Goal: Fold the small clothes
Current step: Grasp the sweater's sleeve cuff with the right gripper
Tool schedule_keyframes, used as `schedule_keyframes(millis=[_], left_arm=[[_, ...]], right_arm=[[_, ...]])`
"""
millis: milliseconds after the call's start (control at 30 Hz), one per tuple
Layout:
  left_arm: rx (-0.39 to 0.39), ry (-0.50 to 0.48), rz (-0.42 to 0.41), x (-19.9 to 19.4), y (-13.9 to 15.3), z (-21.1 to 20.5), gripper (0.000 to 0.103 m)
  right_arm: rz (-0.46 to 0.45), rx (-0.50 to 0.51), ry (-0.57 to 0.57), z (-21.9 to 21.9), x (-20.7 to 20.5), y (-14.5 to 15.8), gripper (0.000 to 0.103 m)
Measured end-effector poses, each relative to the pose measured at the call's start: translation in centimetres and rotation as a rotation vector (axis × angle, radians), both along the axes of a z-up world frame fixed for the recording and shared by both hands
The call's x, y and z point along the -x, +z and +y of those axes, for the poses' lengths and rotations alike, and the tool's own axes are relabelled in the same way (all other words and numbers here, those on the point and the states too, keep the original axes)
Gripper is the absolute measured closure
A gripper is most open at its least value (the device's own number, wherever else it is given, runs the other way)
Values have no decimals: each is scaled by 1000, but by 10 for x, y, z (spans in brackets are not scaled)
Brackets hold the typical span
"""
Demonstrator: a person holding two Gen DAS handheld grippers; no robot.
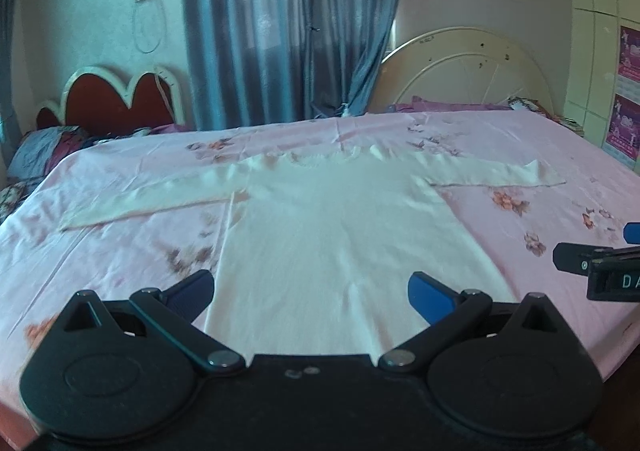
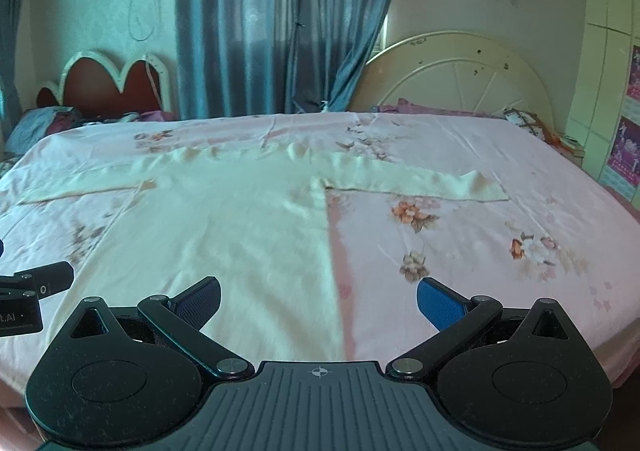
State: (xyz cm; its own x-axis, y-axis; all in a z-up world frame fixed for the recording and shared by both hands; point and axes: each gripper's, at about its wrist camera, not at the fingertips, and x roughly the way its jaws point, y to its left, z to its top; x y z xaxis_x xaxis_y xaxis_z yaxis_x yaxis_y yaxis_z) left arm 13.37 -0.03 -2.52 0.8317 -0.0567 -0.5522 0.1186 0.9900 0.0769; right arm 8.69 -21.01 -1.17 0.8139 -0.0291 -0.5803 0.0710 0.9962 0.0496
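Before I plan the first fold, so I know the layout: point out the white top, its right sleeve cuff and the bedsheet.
white top (image 1: pixel 340 235): left wrist view, chest panel.
right sleeve cuff (image 2: pixel 484 189): right wrist view, sleeve end.
bedsheet (image 2: pixel 500 275): right wrist view, bare pink area.

"DA" on right gripper (image 1: pixel 608 271), "t.AI" on left gripper (image 2: pixel 20 303)
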Motion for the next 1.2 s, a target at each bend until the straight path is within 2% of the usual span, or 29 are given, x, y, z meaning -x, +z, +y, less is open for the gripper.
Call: schedule_keyframes(millis=[267, 467, 600, 700, 800, 867, 1033, 1067, 1100, 1133, 1200], left_arm=[[-5, -56, 3, -62, 1, -10, 0], [13, -67, 10, -104, -8, -30, 0], [87, -64, -51, -127, -15, -46, 0], [108, -42, -54, -154, -19, -63, 0], [129, -9, 5, -189, -24, -83, 0], [125, -22, 53, -211, -30, -100, 0], [57, 7, 144, -256, -54, -144, 0], [44, 9, 157, -262, -59, -151, 0], [30, 9, 167, -266, -62, -158, 0], [17, 4, 173, -268, -66, -164, 0], [-11, -5, 175, -274, -71, -174, 0]], right_arm=[[-7, 47, -51, -6, -48, 7, 0], [3, 74, -84, -38, -84, -2, 0], [7, 6, -140, -92, -121, -18, 0], [-17, -33, -191, -148, -154, -35, 0], [-17, -106, -256, -210, -190, -54, 0], [-12, -157, -307, -251, -210, -65, 0], [-3, -226, -371, -322, -245, -97, 1], [1, -235, -376, -330, -251, -104, 17], [18, -266, -376, -338, -257, -111, 50], [35, -303, -388, -347, -264, -121, 58], [47, -354, -417, -362, -270, -132, 59]])
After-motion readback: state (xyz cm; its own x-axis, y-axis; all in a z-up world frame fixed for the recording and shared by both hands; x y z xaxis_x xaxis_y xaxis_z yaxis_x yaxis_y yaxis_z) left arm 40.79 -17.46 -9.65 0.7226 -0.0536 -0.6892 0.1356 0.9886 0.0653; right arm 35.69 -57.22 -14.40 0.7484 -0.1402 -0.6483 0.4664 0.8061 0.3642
